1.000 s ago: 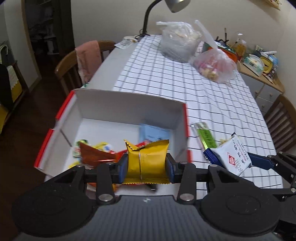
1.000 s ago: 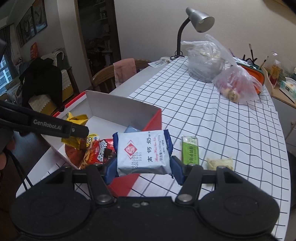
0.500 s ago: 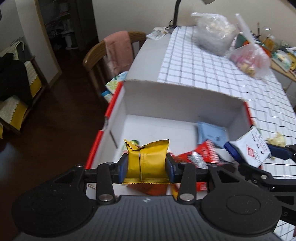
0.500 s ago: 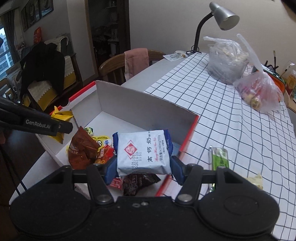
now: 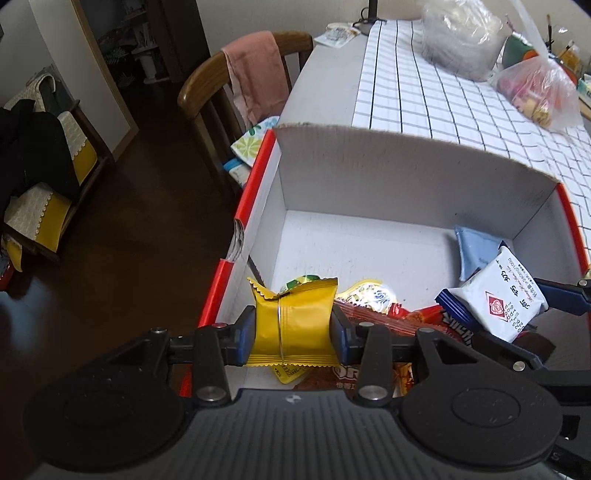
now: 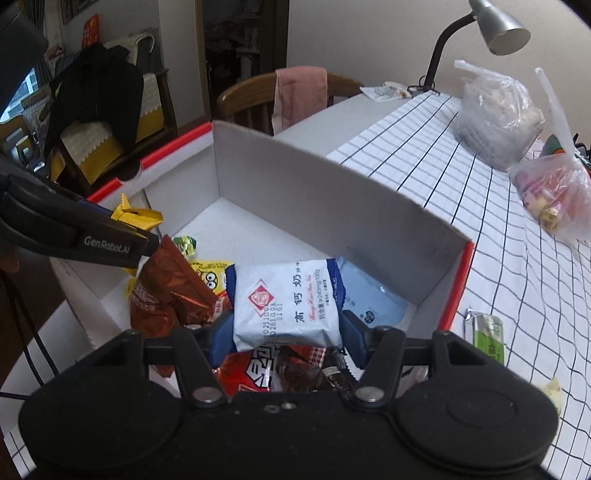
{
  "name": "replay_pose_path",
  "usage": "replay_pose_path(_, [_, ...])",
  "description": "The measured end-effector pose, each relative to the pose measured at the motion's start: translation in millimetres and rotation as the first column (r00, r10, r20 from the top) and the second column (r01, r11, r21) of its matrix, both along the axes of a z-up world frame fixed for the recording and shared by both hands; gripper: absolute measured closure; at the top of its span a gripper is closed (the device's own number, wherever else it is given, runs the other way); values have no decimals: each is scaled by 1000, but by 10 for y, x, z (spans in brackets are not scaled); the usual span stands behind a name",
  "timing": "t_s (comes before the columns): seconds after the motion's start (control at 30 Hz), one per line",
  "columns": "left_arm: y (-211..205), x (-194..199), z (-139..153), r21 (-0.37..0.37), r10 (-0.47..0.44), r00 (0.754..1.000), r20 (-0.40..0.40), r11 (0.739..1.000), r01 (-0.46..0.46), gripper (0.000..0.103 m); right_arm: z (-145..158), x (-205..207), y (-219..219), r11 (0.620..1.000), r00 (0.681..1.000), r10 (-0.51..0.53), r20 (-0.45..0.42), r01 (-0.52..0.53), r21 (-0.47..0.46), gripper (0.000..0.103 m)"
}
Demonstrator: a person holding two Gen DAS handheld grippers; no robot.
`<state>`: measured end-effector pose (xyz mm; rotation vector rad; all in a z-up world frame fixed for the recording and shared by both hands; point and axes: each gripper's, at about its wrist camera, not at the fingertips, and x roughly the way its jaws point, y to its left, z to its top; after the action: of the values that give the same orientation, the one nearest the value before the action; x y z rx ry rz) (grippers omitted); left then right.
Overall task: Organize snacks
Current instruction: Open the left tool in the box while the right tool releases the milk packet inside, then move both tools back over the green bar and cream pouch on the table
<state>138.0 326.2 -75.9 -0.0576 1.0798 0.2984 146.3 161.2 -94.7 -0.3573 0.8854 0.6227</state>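
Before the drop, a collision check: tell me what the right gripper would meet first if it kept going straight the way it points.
Probably the light blue soft packet on the white cardboard box floor, just beyond the held white-and-blue milk-tablet packet; depth is uncertain.

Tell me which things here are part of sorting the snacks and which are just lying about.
Part of the job:
- yellow packet in left gripper
- white-and-blue packet in right gripper
- white box holding snacks
- green bar on the tablecloth

Lying about:
- desk lamp
- two plastic bags
- pink cloth on chair
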Motion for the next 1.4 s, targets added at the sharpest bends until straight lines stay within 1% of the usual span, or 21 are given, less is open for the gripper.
replay_pose_path(0.27, [-19,34,-91,15,-3,1000,-19,1000,3,62,-102,45,12,1000,1000,1,-23,-1,-12,43])
replay_pose_path(0.43, [-31,42,-97,20,-2,1000,-13,1000,2,62,-79,41,-18,1000,1000,-1,-24,1,0,39])
replay_pose_path(0.53, [-47,31,-92,21,-3,1000,-10,1000,3,62,-30,33,-53,1000,1000,-4,-27,5,21,39])
replay_pose_path(0.6, [-53,21,-82,21,1,1000,-11,1000,0,62,14,17,-87,999,1000,-7,-19,8,34,37])
replay_pose_path(0.67, [-64,4,-67,26,1,1000,-6,1000,-1,61,57,0,-131,999,1000,-12,-14,13,53,26])
replay_pose_path(0.7, [-67,-5,-61,26,1,1000,-4,1000,-1,61,77,-6,-158,998,1000,-13,-11,14,62,24])
replay_pose_path(0.83, [-81,-57,-24,7,-4,1000,6,1000,4,61,140,-37,-269,996,999,-30,-14,31,84,24])
replay_pose_path(0.93, [-105,-109,34,-6,-14,1000,27,1000,14,57,210,-69,-351,993,999,-38,-12,39,110,22])
replay_pose_path(1.1, [-200,-228,177,-35,-40,996,75,998,43,57,360,-156,-498,986,999,-39,-2,38,160,19])
replay_pose_path(1.17, [-261,-282,237,-38,-54,994,99,998,58,52,423,-191,-568,983,999,-44,-5,44,180,18])
replay_pose_path(1.23, [-328,-330,297,-25,-66,990,127,997,70,48,489,-225,-658,977,999,-47,-13,49,210,17])
replay_pose_path(1.3, [-397,-360,349,-14,-76,986,149,997,79,47,545,-263,-745,972,998,-58,-9,58,227,16])
replay_pose_path(1.4, [-497,-402,417,-24,-92,981,173,995,97,47,602,-300,-874,967,997,-74,-10,74,242,15])
